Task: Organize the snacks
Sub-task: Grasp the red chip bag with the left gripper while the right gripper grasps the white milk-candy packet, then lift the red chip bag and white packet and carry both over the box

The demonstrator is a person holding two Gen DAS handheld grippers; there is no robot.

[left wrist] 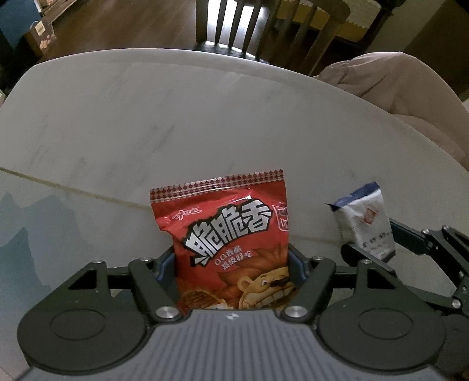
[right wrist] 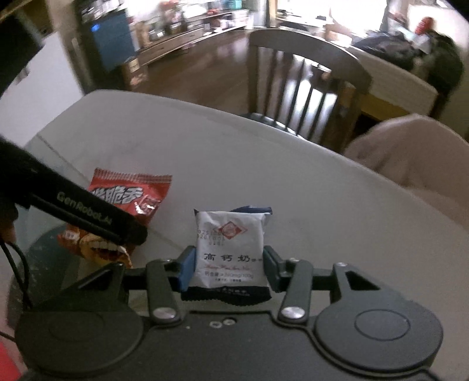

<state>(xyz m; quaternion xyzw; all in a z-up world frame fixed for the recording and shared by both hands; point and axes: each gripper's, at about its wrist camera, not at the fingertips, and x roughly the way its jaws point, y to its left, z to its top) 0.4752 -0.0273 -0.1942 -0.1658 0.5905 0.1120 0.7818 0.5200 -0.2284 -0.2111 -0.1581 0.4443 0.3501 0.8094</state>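
Pale table (left wrist: 205, 123) facing a dark chair (left wrist: 234, 26); left hand-held gripper (left wrist: 231, 263) is clenching red 脆脆香 bag (left wrist: 228, 234), right hand-held gripper (right wrist: 228, 266) is clenching white 高钙奶 packet (right wrist: 228, 249)

My left gripper (left wrist: 231, 272): matte black linkage arms with triangular cut-outs, four silver round-head screws at the pivots, two large round black discs at 4 and 8 o'clock, a ribbed grey housing at 6 o'clock bearing a small white logo. Finger pads (left wrist: 164, 265) blue-edged.

My right gripper (right wrist: 228, 268): same black linkage, silver pivot screws, round discs; left pad bright blue, right pad darker. Two small screws sit on its dark housing. In its camera my left unit's black bar reads "GenRobot.AI" in white; a thin black cable hangs at 8 o'clock.
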